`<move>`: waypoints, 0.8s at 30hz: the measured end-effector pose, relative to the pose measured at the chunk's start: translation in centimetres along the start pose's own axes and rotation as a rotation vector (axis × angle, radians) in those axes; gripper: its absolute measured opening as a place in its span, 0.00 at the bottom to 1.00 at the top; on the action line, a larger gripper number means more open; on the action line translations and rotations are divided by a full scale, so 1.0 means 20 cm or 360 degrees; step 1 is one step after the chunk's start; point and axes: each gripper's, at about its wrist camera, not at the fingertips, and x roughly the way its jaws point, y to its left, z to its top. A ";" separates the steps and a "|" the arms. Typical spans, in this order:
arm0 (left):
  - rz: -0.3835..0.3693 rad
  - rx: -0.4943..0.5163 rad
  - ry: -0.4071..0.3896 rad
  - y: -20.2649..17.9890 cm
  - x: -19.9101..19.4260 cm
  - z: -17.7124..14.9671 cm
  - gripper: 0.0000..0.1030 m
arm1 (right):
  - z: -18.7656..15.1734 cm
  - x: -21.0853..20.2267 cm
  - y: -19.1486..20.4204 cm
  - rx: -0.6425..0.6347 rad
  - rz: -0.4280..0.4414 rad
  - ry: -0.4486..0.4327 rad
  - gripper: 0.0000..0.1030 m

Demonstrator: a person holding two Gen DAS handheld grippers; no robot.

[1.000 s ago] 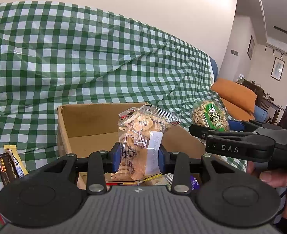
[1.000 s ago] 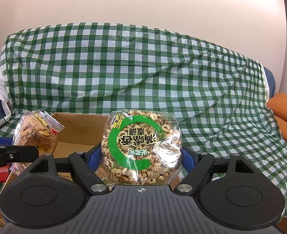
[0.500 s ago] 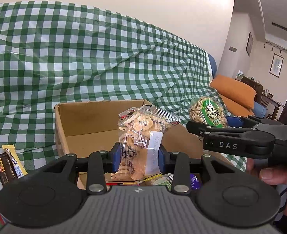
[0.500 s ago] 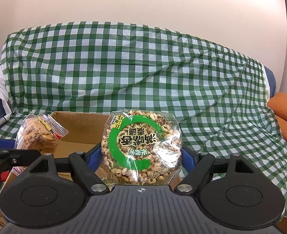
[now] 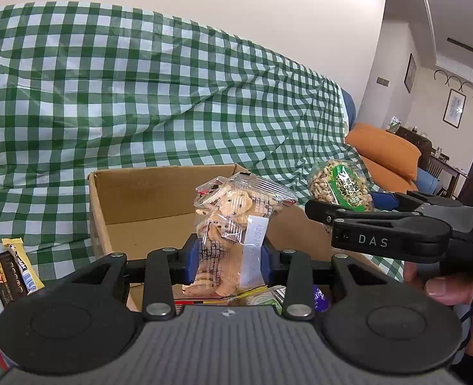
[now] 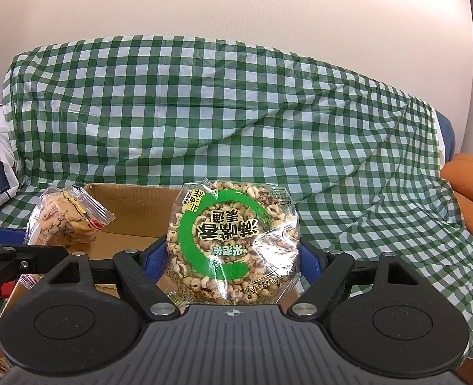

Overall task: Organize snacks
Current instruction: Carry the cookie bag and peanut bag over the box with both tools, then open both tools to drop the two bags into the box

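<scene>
A biscuit bag [image 5: 233, 224] is clamped upright in the left tongs [image 5: 230, 260], a puffed-grain bag [image 6: 233, 240] in the right tongs [image 6: 233, 256]; both are held above the box [image 5: 146, 202], which lies directly below.

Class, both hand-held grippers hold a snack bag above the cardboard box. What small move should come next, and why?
Probably lower the left hand-held gripper and release its biscuit bag into the box. The bag already hangs over the bare box floor, while the right hand-held gripper holds the puffed-grain bag near the box's right edge.
</scene>
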 end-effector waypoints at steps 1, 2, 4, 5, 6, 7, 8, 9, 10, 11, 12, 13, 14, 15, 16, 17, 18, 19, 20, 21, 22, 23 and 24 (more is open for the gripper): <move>0.0002 0.0000 0.0000 0.00 0.00 0.00 0.40 | 0.00 0.00 0.00 0.0000 -0.0001 0.0000 0.79; 0.0002 0.0000 0.0001 0.00 0.00 0.00 0.40 | 0.00 0.00 0.00 -0.0001 -0.0001 0.0000 0.79; 0.0002 0.0000 0.0000 0.00 0.00 0.00 0.40 | 0.00 0.00 0.00 0.0000 -0.0002 0.0000 0.79; 0.0002 0.0000 0.0001 0.00 0.00 0.00 0.40 | 0.00 0.00 0.00 0.0000 -0.0002 0.0000 0.79; 0.0001 0.0001 0.0000 0.00 0.00 0.00 0.40 | 0.00 0.00 0.00 -0.0001 -0.0003 0.0000 0.79; 0.0003 0.0001 0.0001 0.00 0.00 0.00 0.40 | 0.00 0.00 0.00 0.0000 -0.0003 0.0000 0.79; 0.0003 0.0000 0.0001 0.00 0.00 0.00 0.40 | 0.00 0.00 0.00 0.0000 -0.0004 0.0000 0.79; 0.0002 -0.0001 0.0001 0.00 0.00 0.00 0.40 | 0.00 0.00 0.00 -0.0001 -0.0005 0.0000 0.79; 0.0001 -0.0001 0.0001 0.00 0.00 0.00 0.40 | 0.00 0.00 0.01 0.0000 -0.0005 0.0001 0.79; -0.0002 -0.0001 0.0002 0.00 0.00 0.00 0.40 | 0.00 0.00 0.01 0.0000 -0.0005 0.0001 0.79; -0.0006 -0.0001 0.0005 -0.01 0.00 0.00 0.41 | 0.00 0.00 0.01 0.0000 -0.0006 0.0001 0.79; -0.0013 -0.0003 0.0012 -0.01 0.00 0.00 0.41 | 0.00 0.00 0.01 0.0000 -0.0007 0.0002 0.79; -0.0023 -0.0006 0.0023 -0.01 0.01 0.00 0.41 | 0.00 0.00 0.01 -0.0002 -0.0006 0.0005 0.79; -0.0024 -0.0009 0.0033 -0.01 0.01 0.00 0.41 | 0.00 0.00 0.01 -0.0002 -0.0006 0.0008 0.79; -0.0018 -0.0009 0.0044 -0.02 0.02 0.00 0.45 | 0.00 0.00 0.01 -0.0003 -0.0007 0.0011 0.79; -0.0017 -0.0009 0.0052 -0.02 0.02 0.00 0.47 | 0.00 0.00 0.00 -0.0004 -0.0009 0.0014 0.79; -0.0017 -0.0011 0.0057 -0.02 0.02 0.00 0.49 | 0.00 0.00 0.00 -0.0004 -0.0011 0.0017 0.79; -0.0009 -0.0012 0.0059 -0.02 0.03 0.00 0.52 | 0.00 0.00 0.00 -0.0003 -0.0013 0.0021 0.79; -0.0006 -0.0013 0.0059 -0.02 0.03 0.00 0.52 | 0.00 0.00 0.00 -0.0004 -0.0014 0.0023 0.80; -0.0010 -0.0018 0.0055 -0.02 0.02 0.00 0.52 | 0.00 0.00 0.00 -0.0004 -0.0015 0.0023 0.80; -0.0011 -0.0023 0.0049 -0.01 0.02 0.00 0.52 | 0.00 0.00 0.00 -0.0005 -0.0014 0.0024 0.80; -0.0009 -0.0024 0.0045 -0.01 0.01 0.00 0.53 | 0.00 0.00 0.00 -0.0005 -0.0014 0.0024 0.81; -0.0008 -0.0025 0.0044 -0.01 0.01 0.00 0.53 | 0.00 0.00 0.00 -0.0006 -0.0013 0.0023 0.82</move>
